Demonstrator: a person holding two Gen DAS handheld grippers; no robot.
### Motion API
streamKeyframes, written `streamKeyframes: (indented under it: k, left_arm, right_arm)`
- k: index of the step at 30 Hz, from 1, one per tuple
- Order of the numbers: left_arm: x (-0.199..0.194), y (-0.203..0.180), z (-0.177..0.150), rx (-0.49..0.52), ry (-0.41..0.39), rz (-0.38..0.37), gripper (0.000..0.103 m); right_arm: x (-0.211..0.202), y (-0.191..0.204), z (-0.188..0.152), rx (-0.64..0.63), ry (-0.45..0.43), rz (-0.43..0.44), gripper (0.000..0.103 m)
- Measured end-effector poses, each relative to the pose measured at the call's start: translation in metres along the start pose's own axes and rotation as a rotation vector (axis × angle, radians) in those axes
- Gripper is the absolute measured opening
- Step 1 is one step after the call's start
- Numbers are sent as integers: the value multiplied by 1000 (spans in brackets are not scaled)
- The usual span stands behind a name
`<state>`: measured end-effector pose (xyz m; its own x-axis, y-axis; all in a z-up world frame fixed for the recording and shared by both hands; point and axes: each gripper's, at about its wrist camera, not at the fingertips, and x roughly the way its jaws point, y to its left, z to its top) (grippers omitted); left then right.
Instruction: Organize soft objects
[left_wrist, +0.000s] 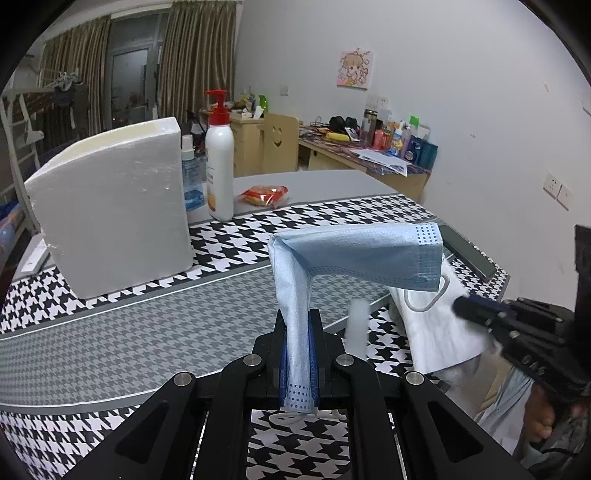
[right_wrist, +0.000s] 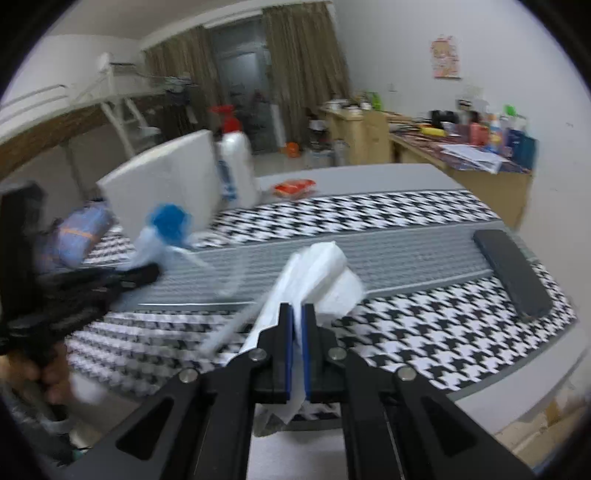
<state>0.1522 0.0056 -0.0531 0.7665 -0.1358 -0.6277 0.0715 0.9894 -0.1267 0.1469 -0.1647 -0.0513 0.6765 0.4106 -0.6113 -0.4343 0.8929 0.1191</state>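
Foam block (left_wrist: 110, 206) upright near the bench's (left_wrist: 110, 350) far-left corner, pump bottle (left_wrist: 219, 162) and small spray bottle (left_wrist: 191, 177) just beside it, red snack packet (left_wrist: 264, 194) further along the far edge; looks like clutter parked out of the work zone.

Left claw (left_wrist: 298, 325) closed tight on one short end of the blue face mask (left_wrist: 354, 254); mask lifted clear of the bench, rises from the pads then folds over to the right, ear loop (left_wrist: 428, 295) dangling; probably an end grip so the mask hangs free for folding or stacking.

Right claw (right_wrist: 297, 314) closed on a white tissue/soft sheet (right_wrist: 314, 273), held above the near edge; right view is motion-blurred, so exact material unclear.

Dark flat phone-like slab (right_wrist: 511, 269) lies at the bench's right edge, well apart from both claws.

Judgement: both soft items in hand, neither set down yet; no obvious drop spot visible.
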Motion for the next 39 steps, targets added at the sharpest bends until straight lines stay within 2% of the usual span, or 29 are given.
streamKeyframes:
  k: [3, 5, 7, 9, 15, 17, 21, 27, 30, 33, 37, 38, 39]
  left_arm:
    - [1, 1, 0, -2, 2, 2, 10]
    - [2, 1, 0, -3, 4, 1, 10]
    - [3, 0, 0, -4, 7, -1, 10]
    - [3, 1, 0, -5, 10, -3, 10]
    - [3, 6, 0, -15, 8, 3, 10]
    - [3, 6, 0, -16, 9, 5, 10]
    - [1, 10, -3, -20, 11, 7, 10]
    - [4, 8, -3, -16, 23, -5, 10]
    - [6, 3, -2, -7, 25, -13, 10]
    - [8, 1, -2, -5, 28, -16, 10]
    - [10, -2, -2, 1, 30, -16, 10]
    - [10, -2, -1, 1, 30, -14, 10]
    - [10, -2, -2, 1, 29, -14, 10]
  right_arm:
    - [8, 1, -4, -29, 27, -37, 15]
    - [8, 4, -6, -44, 27, -48, 26]
    - [5, 6, -7, -59, 12, -59, 48]
    - [-1, 8, -8, -64, -10, -65, 53]
    - [-6, 16, -8, -77, -24, -61, 53]
    - [-3, 21, -9, -79, -7, -35, 53]
    - [6, 24, -12, -80, 19, -53, 53]
    - [14, 2, -19, -27, 69, -88, 53]
    - [20, -7, -24, 5, 109, -68, 53]
    - [26, -12, -26, 27, 135, -45, 44]
    - [27, -12, -26, 37, 131, -10, 42]
    - [28, -11, -27, 36, 131, -5, 36]
    - [31, -11, -27, 37, 143, 1, 21]
